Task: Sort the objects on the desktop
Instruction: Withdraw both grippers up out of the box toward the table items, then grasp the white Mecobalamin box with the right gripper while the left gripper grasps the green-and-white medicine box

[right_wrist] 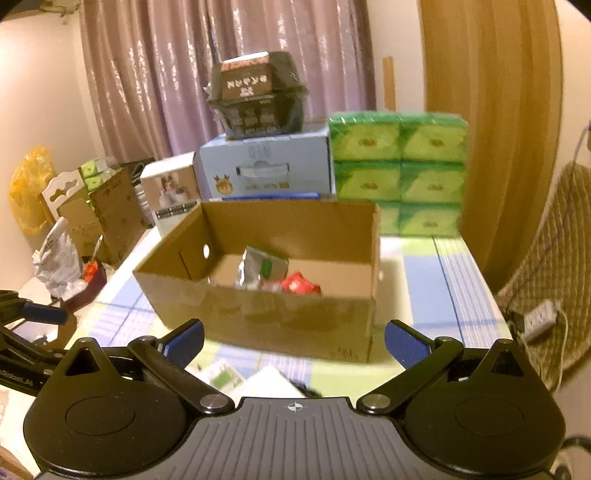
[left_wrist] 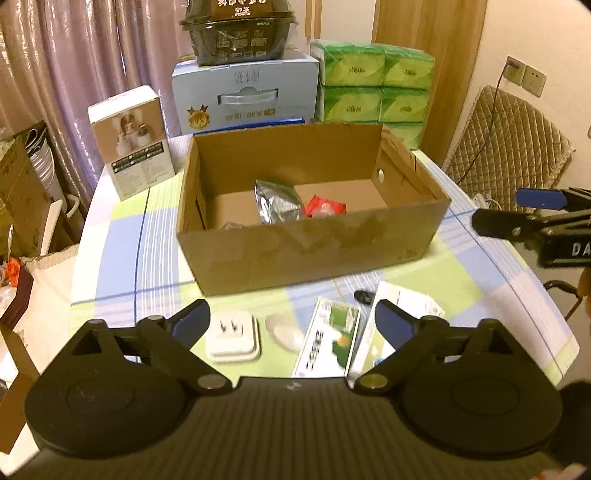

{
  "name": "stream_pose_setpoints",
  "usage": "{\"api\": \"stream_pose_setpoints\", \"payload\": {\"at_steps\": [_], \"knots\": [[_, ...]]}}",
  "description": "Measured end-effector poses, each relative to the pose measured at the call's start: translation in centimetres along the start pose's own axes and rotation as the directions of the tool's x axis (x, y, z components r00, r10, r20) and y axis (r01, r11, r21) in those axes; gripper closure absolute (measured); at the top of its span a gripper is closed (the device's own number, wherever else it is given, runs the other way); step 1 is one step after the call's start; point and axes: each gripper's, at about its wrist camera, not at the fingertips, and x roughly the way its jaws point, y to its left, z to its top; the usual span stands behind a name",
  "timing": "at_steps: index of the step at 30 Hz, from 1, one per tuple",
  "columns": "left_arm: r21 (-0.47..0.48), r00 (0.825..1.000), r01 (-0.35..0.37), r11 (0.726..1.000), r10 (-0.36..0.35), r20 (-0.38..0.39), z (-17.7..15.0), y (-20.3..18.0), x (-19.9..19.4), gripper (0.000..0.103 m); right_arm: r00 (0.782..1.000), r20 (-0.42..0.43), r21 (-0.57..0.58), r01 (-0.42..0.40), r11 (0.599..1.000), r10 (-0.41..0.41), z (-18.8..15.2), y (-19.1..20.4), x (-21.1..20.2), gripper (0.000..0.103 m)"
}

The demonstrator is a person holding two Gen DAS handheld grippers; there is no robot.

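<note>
An open cardboard box stands mid-table on the checked cloth. Inside lie a silver pouch and a red packet. In front of it, in the left wrist view, lie a white plug adapter, a white oval object, a green-and-white carton, a white carton and a small black item. My left gripper hangs open above these, holding nothing. My right gripper is open and empty before the box's right part.
Behind the box are stacked green tissue packs, a blue carton with a black bowl on top, and a white product box. A quilted chair stands at the right. Cartons and bags crowd the left.
</note>
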Motion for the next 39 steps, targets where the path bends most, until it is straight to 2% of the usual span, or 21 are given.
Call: {"api": "stream_pose_setpoints", "payload": {"at_steps": [3, 9, 19, 23, 27, 39], "knots": [[0.007, 1.000, -0.012, 1.000, 0.012, -0.008, -1.6, -0.2, -0.6, 0.001, 1.000, -0.016, 0.021, 0.004, 1.000, -0.004, -1.6, -0.4, -0.8, 0.002], [0.009, 0.999, -0.021, 1.000, 0.021, -0.029, -4.5, -0.4, -0.8, 0.001, 0.998, -0.065, 0.086, 0.002, 0.996, 0.004, -4.4, -0.5, -1.4, 0.002], [0.010, 0.997, -0.045, 0.999, 0.046, -0.062, -8.3, 0.3, 0.3, 0.001, 0.991, -0.133, 0.136, -0.006, 0.991, 0.024, -7.3, 1.0, 0.4, 0.002], [0.025, 0.997, -0.035, 0.999, 0.037, -0.068, -9.2, 0.5, 1.2, 0.002, 0.989, -0.146, 0.146, 0.001, 0.989, 0.021, -7.8, 1.5, 1.5, 0.002], [0.102, 0.994, -0.062, 0.993, 0.070, -0.079, -9.7, 0.0, 2.5, 0.002, 0.986, -0.168, 0.150, 0.006, 0.989, 0.019, -8.2, 2.1, 3.0, 0.002], [0.133, 0.995, 0.007, 0.991, 0.006, -0.095, -10.2, 0.9, 7.6, 0.006, 0.968, -0.251, 0.202, 0.065, 0.977, -0.013, -8.2, 4.2, 9.2, 0.002]]}}
